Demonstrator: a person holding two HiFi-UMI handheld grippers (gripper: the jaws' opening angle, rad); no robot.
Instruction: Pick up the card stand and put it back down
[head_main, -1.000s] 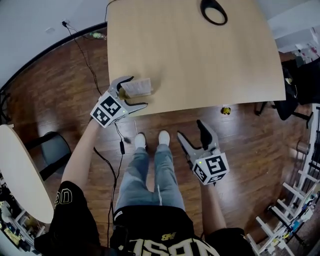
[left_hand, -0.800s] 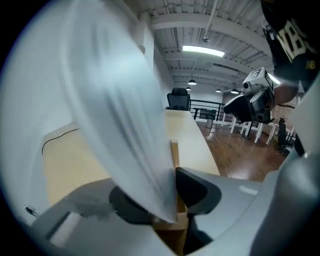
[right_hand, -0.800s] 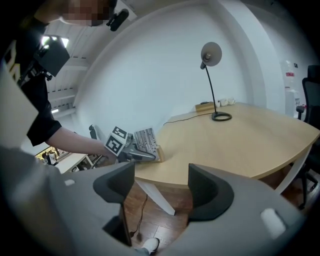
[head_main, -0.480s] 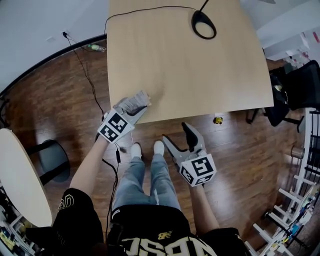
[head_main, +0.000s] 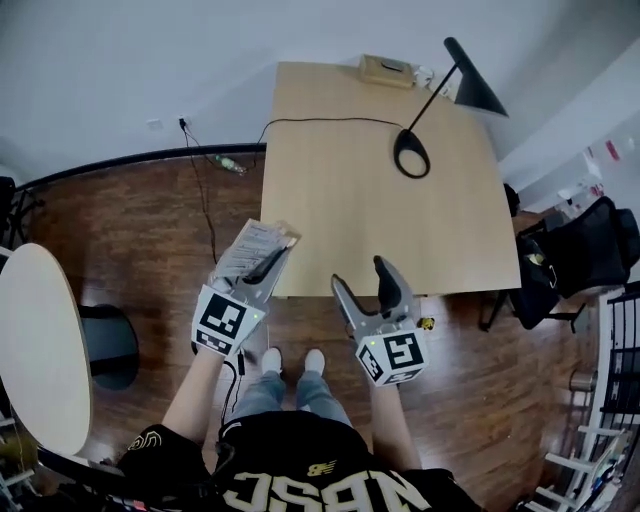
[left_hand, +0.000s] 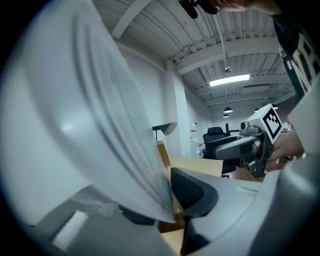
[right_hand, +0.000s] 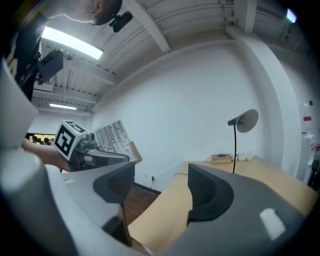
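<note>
The card stand (head_main: 250, 245), a clear upright sheet with printed paper on a small wooden base, is lifted off the wooden table (head_main: 380, 220) near its front left corner. My left gripper (head_main: 270, 262) is shut on it. In the left gripper view the sheet (left_hand: 100, 125) fills the left side, pressed against the dark pad (left_hand: 192, 192). My right gripper (head_main: 362, 283) stands open and empty just off the table's near edge. The right gripper view shows its jaws (right_hand: 162, 187) apart, with the held card stand (right_hand: 112, 135) to the left.
A black desk lamp (head_main: 411, 153) stands at the table's far right, its cable running left across the top. A small box (head_main: 387, 70) sits at the far edge. A round table (head_main: 40, 340) is on my left, a black chair (head_main: 590, 250) on the right.
The left gripper's jaws have closed on the card stand and raised it off the table. The right gripper has come up closer to the table's edge. The head view has tilted up.
</note>
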